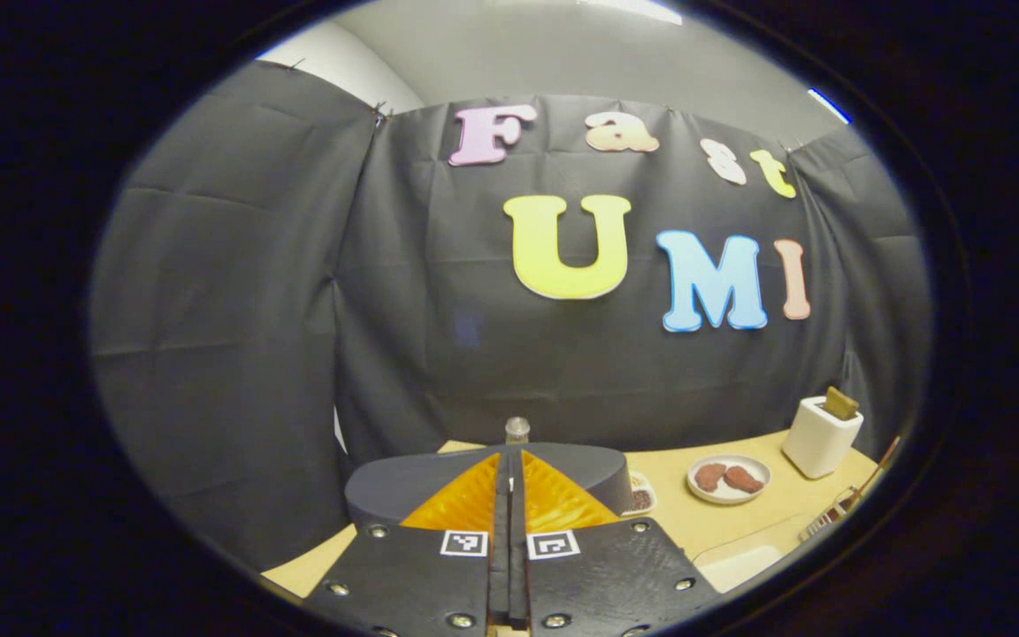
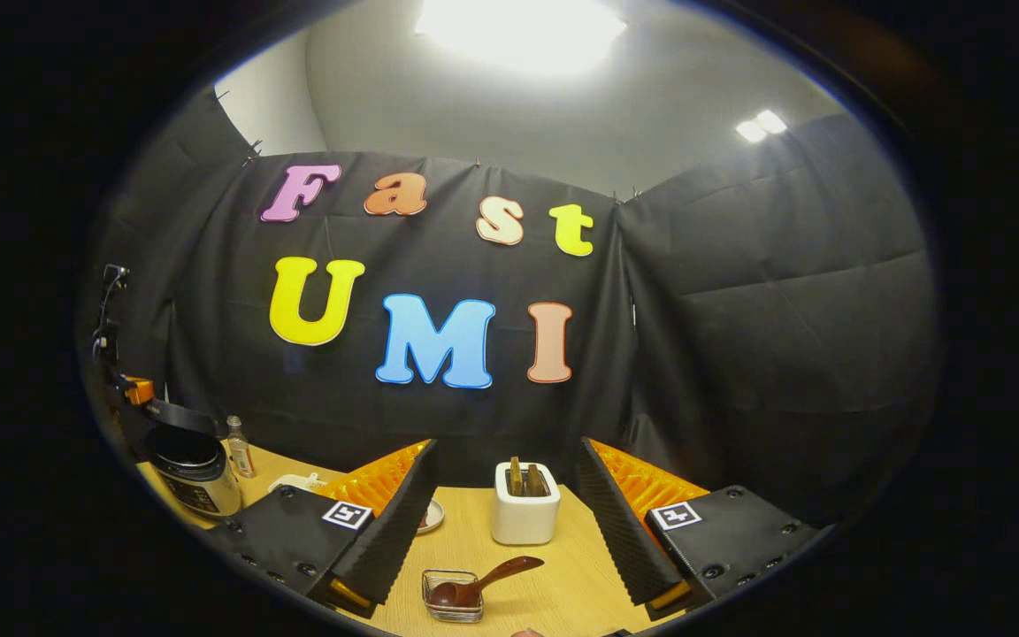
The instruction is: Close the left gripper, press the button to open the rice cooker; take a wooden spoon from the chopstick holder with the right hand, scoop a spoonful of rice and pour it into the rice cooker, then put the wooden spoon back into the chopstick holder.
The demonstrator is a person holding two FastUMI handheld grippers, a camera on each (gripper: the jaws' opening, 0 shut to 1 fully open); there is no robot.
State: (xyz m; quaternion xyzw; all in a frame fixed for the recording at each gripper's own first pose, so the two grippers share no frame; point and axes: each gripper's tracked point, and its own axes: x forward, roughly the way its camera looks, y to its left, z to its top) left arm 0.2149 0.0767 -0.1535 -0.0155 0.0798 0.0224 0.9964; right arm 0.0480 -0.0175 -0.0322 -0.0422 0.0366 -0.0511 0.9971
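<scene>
Two fingers of the left gripper [image 1: 509, 509] are pressed flat together with nothing between them, so it is closed and ready for pressing. In the right gripper view that same tool shows at the far left, up by the rice cooker [image 2: 194, 482], whose dark top piece looks tilted; whether the lid is released I cannot tell. To do the press well, the closed tip should come squarely onto the button and push straight, not slide across the lid.

On the other side, the right gripper [image 2: 505, 522] stands wide open and holds nothing. Between its fingers, just ahead on the wooden table [image 2: 563, 584], lies a small glass dish [image 2: 455, 594] with a wooden spoon [image 2: 478, 582] resting in it, bowl down in the dish and handle angled up to the right. Behind it stands the white chopstick holder [image 2: 524, 514], with stubby wooden tops showing in its slot.

For the pick, I judge the open fingers should straddle the spoon's handle across its width, near mid-length, so the bowl stays level.

Farther out, a white plate [image 1: 728, 479] with two brown pieces sits near the holder, and a small bottle [image 2: 240, 448] stands beside the cooker.
</scene>
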